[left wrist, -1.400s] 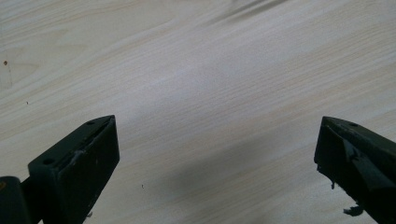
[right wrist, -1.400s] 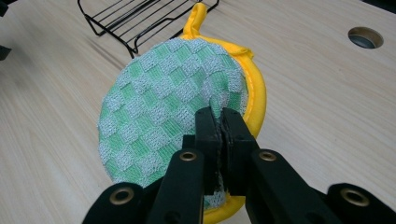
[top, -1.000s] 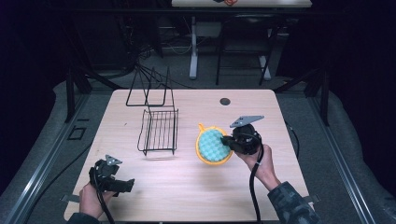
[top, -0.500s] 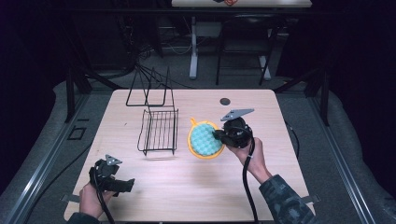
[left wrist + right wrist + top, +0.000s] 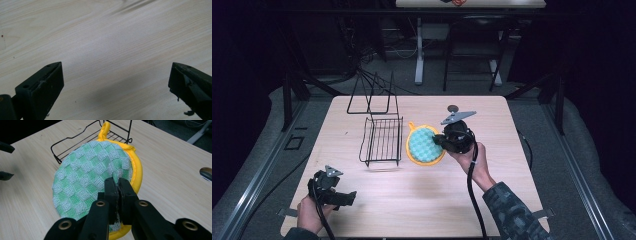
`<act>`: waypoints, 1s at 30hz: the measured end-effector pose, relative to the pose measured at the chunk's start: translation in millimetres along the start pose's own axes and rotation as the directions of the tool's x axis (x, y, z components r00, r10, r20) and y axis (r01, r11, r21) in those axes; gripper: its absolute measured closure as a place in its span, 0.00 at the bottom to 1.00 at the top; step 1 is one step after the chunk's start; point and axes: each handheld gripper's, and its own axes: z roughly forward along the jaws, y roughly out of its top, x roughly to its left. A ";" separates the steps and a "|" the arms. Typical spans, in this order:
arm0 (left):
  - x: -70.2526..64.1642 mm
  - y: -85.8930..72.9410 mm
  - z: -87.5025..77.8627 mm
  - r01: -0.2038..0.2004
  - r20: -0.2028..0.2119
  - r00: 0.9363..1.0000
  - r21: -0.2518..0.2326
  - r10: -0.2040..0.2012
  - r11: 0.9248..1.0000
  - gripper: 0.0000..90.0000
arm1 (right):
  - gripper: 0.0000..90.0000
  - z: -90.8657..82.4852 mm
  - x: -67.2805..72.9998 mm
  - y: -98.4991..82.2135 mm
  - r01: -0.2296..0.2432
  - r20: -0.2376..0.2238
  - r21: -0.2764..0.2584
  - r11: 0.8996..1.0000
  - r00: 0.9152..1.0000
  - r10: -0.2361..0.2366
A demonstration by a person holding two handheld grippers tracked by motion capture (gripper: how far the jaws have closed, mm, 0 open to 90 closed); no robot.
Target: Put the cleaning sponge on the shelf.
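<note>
- Pad (image 5: 92,182): round pot-holder, green-white checked face, yellow rim and a yellow loop at the far edge. Judged light, soft and floppy; no breakage risk.
- Pad is held edge-on by the right gripper (image 5: 117,187), jaws pressed together on its near rim. In the high view the pad (image 5: 424,145) is seen lifted off the table (image 5: 512,165), just beside the rack (image 5: 382,141), right gripper (image 5: 443,141) on its right edge.
- Grip point: rim pinch is judged adequate, as the stitched yellow edge gives the jaws something thicker to bite. Sag of the free side is expected, since only one point is clamped. The textured weave is judged non-slippery.
- The loop is a second option for a hold, but it is small and is likely to let the pad swing.
- Left gripper (image 5: 343,197): parked at the near-left of the table, jaws seen wide apart in the left gripper view, bare wood between them, nothing held.
- Surroundings: low wire rack lies flat on the table; a taller wire frame (image 5: 371,95) stands behind it. A small dark disc (image 5: 453,107) lies near the far edge.
- Obstruction: the rack's raised wire sides are nearest the pad's loop end; snagging of the loop or weave on the wires is judged possible if the pad is dragged across instead of being lowered in from above.
</note>
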 end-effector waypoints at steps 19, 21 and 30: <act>0.5 -0.4 -1.2 0.003 0.001 1.000 -0.004 -0.003 1.000 0.00 | 0.96 22.8 5.9 13.8 -0.014 -0.017 -0.028 1.000 1.000 0.013; 0.4 -0.3 -1.1 0.001 0.001 1.000 -0.004 -0.001 1.000 0.00 | 0.96 27.0 7.7 16.5 -0.021 -0.019 -0.025 0.999 1.000 0.021; -0.2 0.2 -1.4 -0.006 0.003 1.000 -0.006 0.006 1.000 0.00 | 0.96 47.6 14.2 27.2 -0.037 -0.021 -0.035 0.999 0.999 0.036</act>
